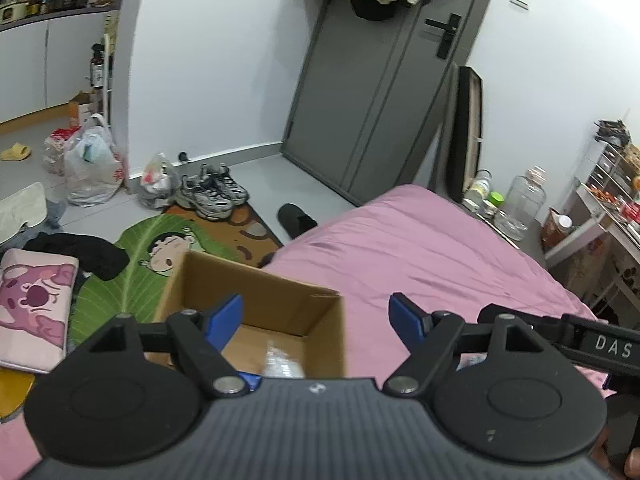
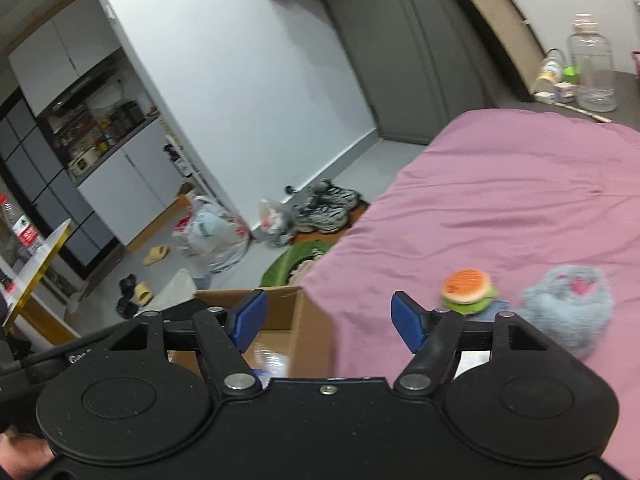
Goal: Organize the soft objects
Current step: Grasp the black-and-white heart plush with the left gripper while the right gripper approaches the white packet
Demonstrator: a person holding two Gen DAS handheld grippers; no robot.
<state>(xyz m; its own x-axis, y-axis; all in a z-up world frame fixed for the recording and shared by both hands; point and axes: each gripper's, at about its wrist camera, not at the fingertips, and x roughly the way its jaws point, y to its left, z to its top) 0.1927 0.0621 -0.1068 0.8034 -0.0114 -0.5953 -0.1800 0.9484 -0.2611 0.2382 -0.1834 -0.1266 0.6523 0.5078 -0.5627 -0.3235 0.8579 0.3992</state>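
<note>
An open cardboard box (image 1: 260, 292) stands on the floor against the side of the pink bed (image 1: 420, 248). A pale, blurred item (image 1: 280, 360) lies on the box's bottom. My left gripper (image 1: 316, 312) hangs open above the box's near right corner, with nothing between its blue pads. In the right wrist view my right gripper (image 2: 328, 308) is also open and holds nothing, over the box (image 2: 280, 312) and the bed's edge. On the bed (image 2: 500, 200), just right of that gripper, lie a small burger plush (image 2: 468, 290) and a fluffy blue plush (image 2: 568, 304).
On the floor are a green leaf rug (image 1: 132, 276), a pink cartoon pillow (image 1: 32, 304), black clothing (image 1: 88, 256), sneakers (image 1: 216, 192) and plastic bags (image 1: 92, 172). A grey door (image 1: 372, 92) stands behind. A glass jar (image 1: 524, 200) sits beyond the bed.
</note>
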